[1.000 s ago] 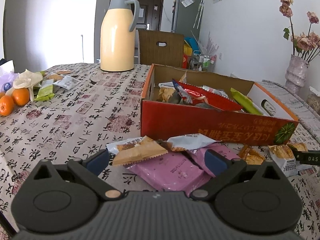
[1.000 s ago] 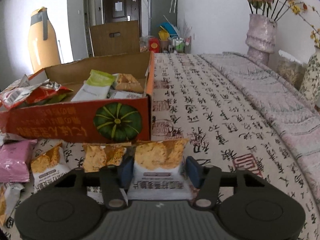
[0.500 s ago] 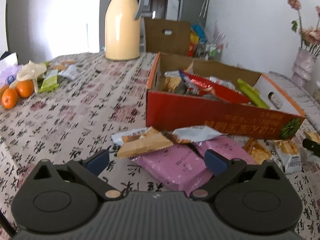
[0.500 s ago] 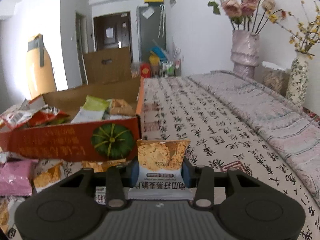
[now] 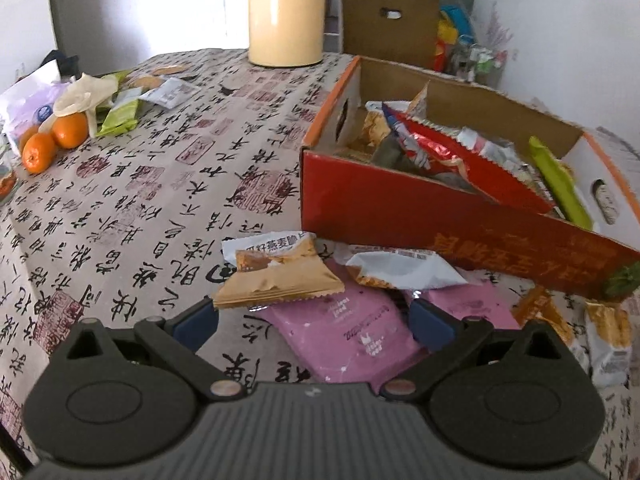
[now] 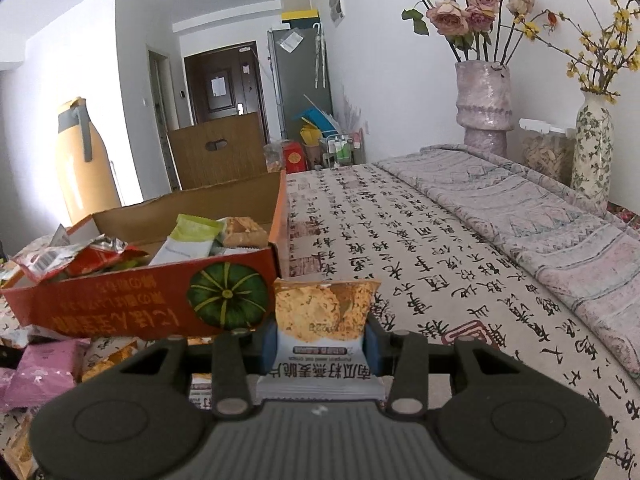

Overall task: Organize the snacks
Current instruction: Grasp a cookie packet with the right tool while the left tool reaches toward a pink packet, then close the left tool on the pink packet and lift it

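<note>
Clamped on both side edges of a small white-and-orange oat-crisp packet [image 6: 325,320], the right gripper [image 6: 320,346] has its blue pads pressed in, jaws narrowed to the packet's width after closing on it over the last second. The packet is up off the calligraphy-print tablecloth [image 6: 420,264], hanging just beside the right-hand corner of the red cardboard box with the green pumpkin picture [image 6: 160,304], and it stands upright in the grip: crimped top edge skyward, printed white end down toward the camera, long axis running along the fingers and tipped a little away.

So the step in hand looks like the carry, pick made and drop not yet done. The next move, by this reading, calls for a swing to the left and a lift over the box's front wall, then a release above the green and red wrappers already inside; the wall is close, so the packet's lower end could clip it if the lift is shallow.

Over on the other side, the left gripper [image 5: 314,318] hovers wide open, holding nothing, above the loose pile in front of the box. A tan foil-sealed biscuit packet [image 5: 280,280] lies flat just ahead of its left finger, long axis across the view, resting partly on a pink soft pouch [image 5: 352,332]. That tan one looks the likely next pick.
</note>
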Motion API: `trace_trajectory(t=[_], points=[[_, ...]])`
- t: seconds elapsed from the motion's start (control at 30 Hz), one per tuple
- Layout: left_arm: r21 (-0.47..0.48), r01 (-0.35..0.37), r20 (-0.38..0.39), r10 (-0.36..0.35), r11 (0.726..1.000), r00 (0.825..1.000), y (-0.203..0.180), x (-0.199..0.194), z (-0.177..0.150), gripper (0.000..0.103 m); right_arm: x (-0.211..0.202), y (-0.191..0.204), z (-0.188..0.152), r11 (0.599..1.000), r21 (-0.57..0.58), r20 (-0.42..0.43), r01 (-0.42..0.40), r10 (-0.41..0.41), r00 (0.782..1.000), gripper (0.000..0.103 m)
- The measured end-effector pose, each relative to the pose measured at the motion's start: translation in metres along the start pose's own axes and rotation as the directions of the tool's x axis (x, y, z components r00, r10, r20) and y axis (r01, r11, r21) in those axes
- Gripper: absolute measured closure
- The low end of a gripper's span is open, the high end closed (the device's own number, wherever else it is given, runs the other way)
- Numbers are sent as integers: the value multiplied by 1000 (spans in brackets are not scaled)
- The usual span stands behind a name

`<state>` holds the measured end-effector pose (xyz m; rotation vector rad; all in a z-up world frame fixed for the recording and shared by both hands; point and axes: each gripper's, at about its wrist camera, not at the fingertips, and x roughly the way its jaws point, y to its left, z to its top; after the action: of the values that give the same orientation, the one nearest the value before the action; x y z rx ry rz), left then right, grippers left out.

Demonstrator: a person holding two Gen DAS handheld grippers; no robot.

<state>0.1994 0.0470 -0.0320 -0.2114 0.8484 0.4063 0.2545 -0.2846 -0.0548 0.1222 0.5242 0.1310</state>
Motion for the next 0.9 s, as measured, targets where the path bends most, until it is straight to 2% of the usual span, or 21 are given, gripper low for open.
trace_trajectory(t=[0.1, 0.33, 0.43, 0.5, 0.57, 0.9], points=[[-6, -16, -22, 16, 1000, 1000, -2, 5, 0, 0, -1, -1, -1, 1000, 7, 6, -6, 6, 1000, 62], [70, -8, -29, 10, 998, 1000, -3, 5, -12, 4, -3, -1, -1, 1000, 14, 10, -14, 14, 1000, 62], [96, 24, -16, -23, 995, 1000, 3, -3, -16, 20, -3, -1, -1, 1000, 14, 11, -16, 15, 1000, 62], [111, 43, -7, -43, 993, 999, 5, -8, -18, 35, -3, -1, -1, 1000, 14, 10, -15, 15, 1000, 62], [131, 63, 4, -64, 989, 998, 8, -11, -22, 39, -3, -1, -1, 1000, 14, 10, -15, 15, 1000, 62], [192, 143, 52, -155, 971, 987, 17, -34, -40, 40, -3, 1, -2, 1000, 2, 10, -19, 19, 1000, 62]])
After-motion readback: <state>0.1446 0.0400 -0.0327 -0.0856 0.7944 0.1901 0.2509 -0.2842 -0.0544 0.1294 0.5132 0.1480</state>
